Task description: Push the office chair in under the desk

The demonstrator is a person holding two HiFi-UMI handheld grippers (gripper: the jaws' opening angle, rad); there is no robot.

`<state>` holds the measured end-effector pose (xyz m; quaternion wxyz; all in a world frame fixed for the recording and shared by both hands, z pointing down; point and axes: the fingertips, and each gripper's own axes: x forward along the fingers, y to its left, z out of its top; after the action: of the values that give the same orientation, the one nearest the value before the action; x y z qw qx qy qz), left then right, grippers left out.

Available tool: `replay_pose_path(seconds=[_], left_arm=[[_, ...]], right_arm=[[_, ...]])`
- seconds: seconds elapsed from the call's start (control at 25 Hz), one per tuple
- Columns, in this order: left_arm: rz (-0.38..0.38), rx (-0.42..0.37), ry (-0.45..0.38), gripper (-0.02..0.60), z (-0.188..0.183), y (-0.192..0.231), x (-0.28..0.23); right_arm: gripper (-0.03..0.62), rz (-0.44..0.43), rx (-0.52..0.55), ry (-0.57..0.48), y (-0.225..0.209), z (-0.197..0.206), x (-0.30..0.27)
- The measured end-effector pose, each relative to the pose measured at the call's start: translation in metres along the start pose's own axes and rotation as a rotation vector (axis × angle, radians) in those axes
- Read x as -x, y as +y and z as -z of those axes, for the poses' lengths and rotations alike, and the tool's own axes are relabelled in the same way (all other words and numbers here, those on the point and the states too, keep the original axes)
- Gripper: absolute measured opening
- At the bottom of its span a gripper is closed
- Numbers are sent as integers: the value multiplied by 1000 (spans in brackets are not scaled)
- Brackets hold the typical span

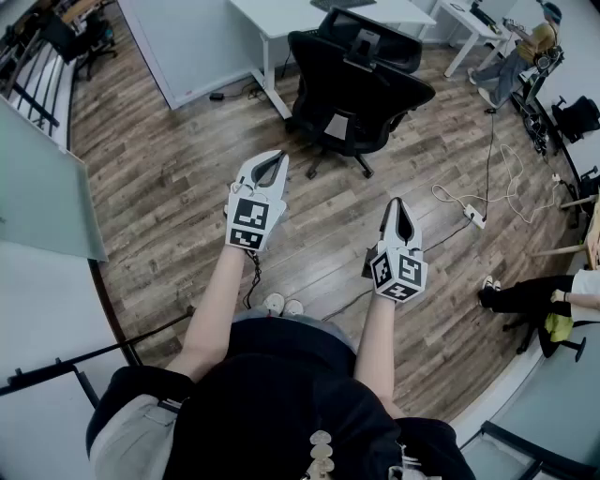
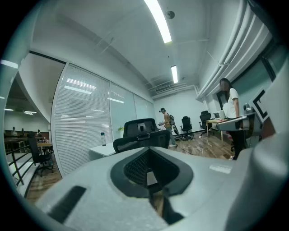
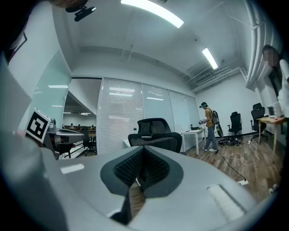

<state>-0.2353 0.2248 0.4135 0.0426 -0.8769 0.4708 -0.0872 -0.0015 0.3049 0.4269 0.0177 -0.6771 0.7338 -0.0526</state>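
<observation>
The black office chair (image 1: 361, 89) stands on the wood floor, pulled out from the white desk (image 1: 272, 17) behind it. Its back faces me. My left gripper (image 1: 277, 158) is shut and empty, held in the air short of the chair's left side. My right gripper (image 1: 397, 203) is also shut and empty, lower and further right, apart from the chair. In the left gripper view the chair (image 2: 141, 132) rises just beyond the shut left gripper (image 2: 150, 151), with the desk (image 2: 101, 150) to its left. The right gripper view shows the chair (image 3: 156, 131) past the shut right gripper (image 3: 143, 150).
A white cable and power strip (image 1: 475, 217) lie on the floor to the right. A person (image 1: 525, 47) stands at the far right by another desk, and a seated person's legs (image 1: 530, 295) reach in from the right. A glass partition (image 1: 42, 197) borders the left.
</observation>
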Motion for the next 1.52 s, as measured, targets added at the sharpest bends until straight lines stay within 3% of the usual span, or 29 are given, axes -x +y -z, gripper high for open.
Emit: replay_pose_path(seconds=[0.8, 1.08, 1.52], left_arm=[[7, -4, 16, 8, 2, -7, 2], [8, 34, -5, 9, 2, -5, 6], [56, 85, -42, 179, 2, -4, 12]], right_arm=[[8, -25, -12, -21, 4, -5, 3], [9, -31, -28, -35, 7, -7, 5], [152, -41, -72, -64, 12, -12, 7]])
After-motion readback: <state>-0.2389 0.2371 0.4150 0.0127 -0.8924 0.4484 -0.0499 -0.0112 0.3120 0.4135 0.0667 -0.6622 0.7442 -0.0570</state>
